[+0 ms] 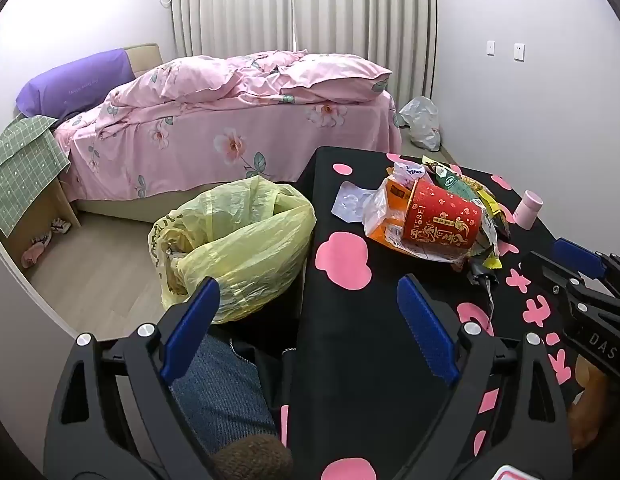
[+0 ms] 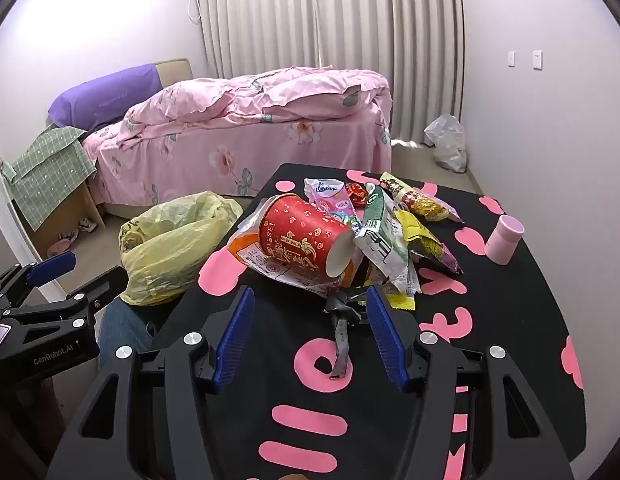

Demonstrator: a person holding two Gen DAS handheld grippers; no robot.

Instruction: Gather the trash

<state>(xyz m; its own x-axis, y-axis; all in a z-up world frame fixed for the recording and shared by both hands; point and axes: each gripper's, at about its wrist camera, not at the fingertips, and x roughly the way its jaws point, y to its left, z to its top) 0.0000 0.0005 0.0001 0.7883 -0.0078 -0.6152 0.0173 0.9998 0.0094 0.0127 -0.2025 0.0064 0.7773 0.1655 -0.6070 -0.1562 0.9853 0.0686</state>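
Observation:
A pile of trash lies on the black table with pink shapes [image 2: 509, 320]: a red paper cup [image 2: 306, 236] on its side, an orange wrapper [image 2: 246, 256] under it, a tissue pack [image 2: 325, 192], several snack wrappers [image 2: 385, 236] and a dark torn wrapper [image 2: 341, 308]. The cup also shows in the left wrist view [image 1: 441, 220]. A yellow trash bag [image 1: 238, 244] stands open on the floor left of the table. My right gripper [image 2: 310, 300] is open and empty, just short of the pile. My left gripper [image 1: 308, 292] is open and empty, over the table's left edge.
A small pink cup [image 2: 503, 240] stands upright at the table's right. A clear plastic blister [image 1: 349, 202] lies behind the pile. A bed with pink bedding [image 1: 230, 120], a cardboard box under green cloth [image 1: 26, 184] and a white bag [image 1: 421, 122] stand beyond.

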